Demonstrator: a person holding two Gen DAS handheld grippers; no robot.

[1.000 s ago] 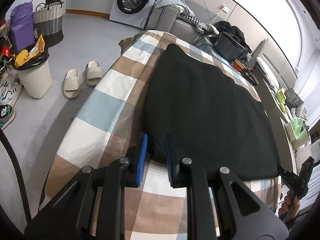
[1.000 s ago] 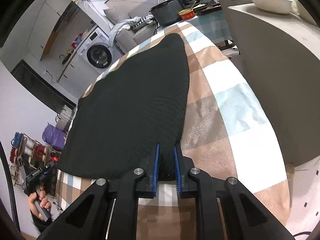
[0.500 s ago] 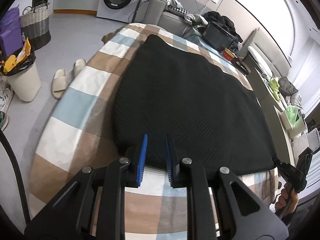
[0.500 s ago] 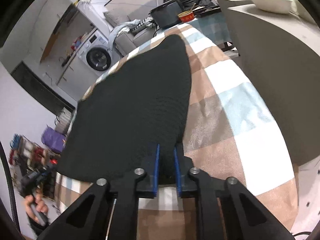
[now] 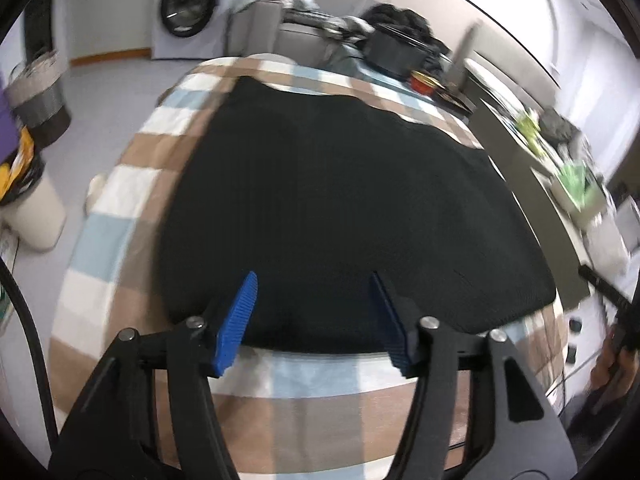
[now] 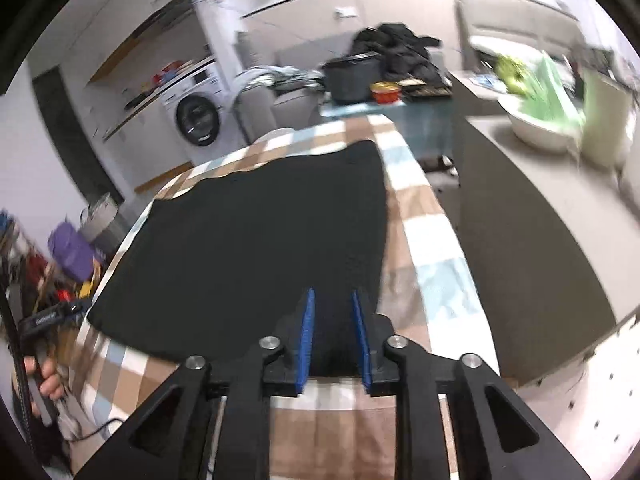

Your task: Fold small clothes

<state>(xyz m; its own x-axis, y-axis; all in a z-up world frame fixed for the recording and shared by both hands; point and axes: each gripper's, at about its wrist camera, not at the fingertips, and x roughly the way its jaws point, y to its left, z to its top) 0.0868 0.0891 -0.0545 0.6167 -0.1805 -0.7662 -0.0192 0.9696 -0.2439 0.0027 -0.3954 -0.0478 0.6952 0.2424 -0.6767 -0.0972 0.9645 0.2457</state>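
A black knitted garment [image 5: 340, 208] lies flat on a table covered with a brown, white and blue checked cloth [image 5: 120, 192]. My left gripper [image 5: 314, 316] is wide open just above the garment's near edge, holding nothing. The garment shows in the right wrist view [image 6: 260, 248] too. My right gripper [image 6: 334, 336] is open with a narrow gap, its blue pads over the garment's near right corner, and grips nothing. The views are blurred by motion.
A washing machine [image 5: 188, 12] stands at the back. A white bin [image 5: 28, 208] and a basket [image 5: 40, 96] are on the floor at left. A counter [image 6: 540, 216] with a white bowl [image 6: 540, 132] runs along the right. A dark box [image 6: 352, 80] sits beyond the table.
Both grippers have opened and let go of the garment's near edge, the left one widely. Both have pulled back and lifted, and the garment lies flat.
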